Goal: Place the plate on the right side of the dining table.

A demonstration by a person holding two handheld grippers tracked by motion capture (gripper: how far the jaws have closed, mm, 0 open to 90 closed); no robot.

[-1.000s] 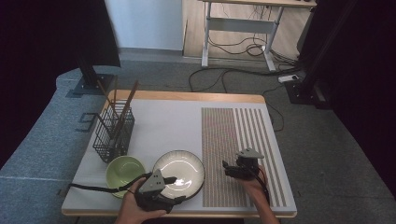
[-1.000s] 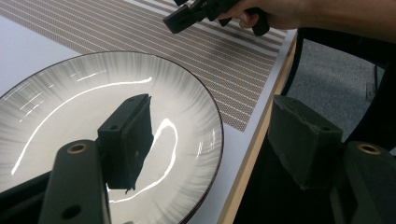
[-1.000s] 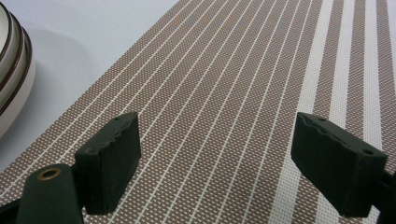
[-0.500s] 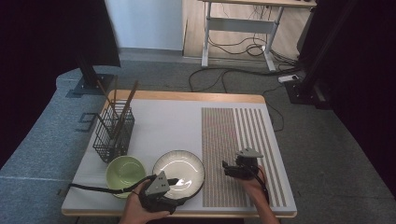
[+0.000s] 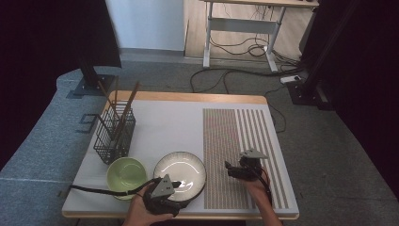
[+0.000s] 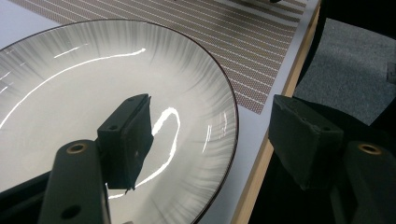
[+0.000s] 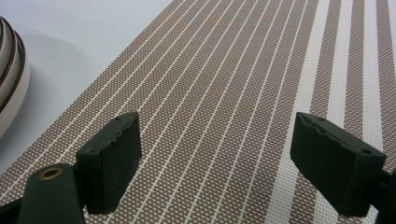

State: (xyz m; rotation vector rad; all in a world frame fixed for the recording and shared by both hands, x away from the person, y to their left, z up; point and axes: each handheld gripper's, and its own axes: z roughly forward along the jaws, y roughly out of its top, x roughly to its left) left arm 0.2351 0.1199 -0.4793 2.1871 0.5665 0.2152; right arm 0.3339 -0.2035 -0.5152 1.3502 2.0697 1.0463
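At the near edge of the table, the left gripper [image 6: 212,140] straddles the rim of a white plate with grey streaks [image 6: 93,84], its jaws spread wide: one black jaw sits over the plate's glossy inside, the other hangs outside the rim, past the wooden table edge [image 6: 261,158]. Whether either jaw touches the plate cannot be told. From above, the left gripper [image 5: 162,190] lies at the plate's [image 5: 181,169] near rim, with a pale green bowl [image 5: 124,172] just to its left and a black wire basket of chopsticks [image 5: 115,132] farther ahead on that side. The right gripper [image 7: 217,158] is also wide open and empty, held low over the brown striped placemat [image 7: 224,70]; the plate's ribbed outer wall [image 7: 11,74] shows off to its left. In the high view the right gripper [image 5: 235,169] sits just right of the plate.
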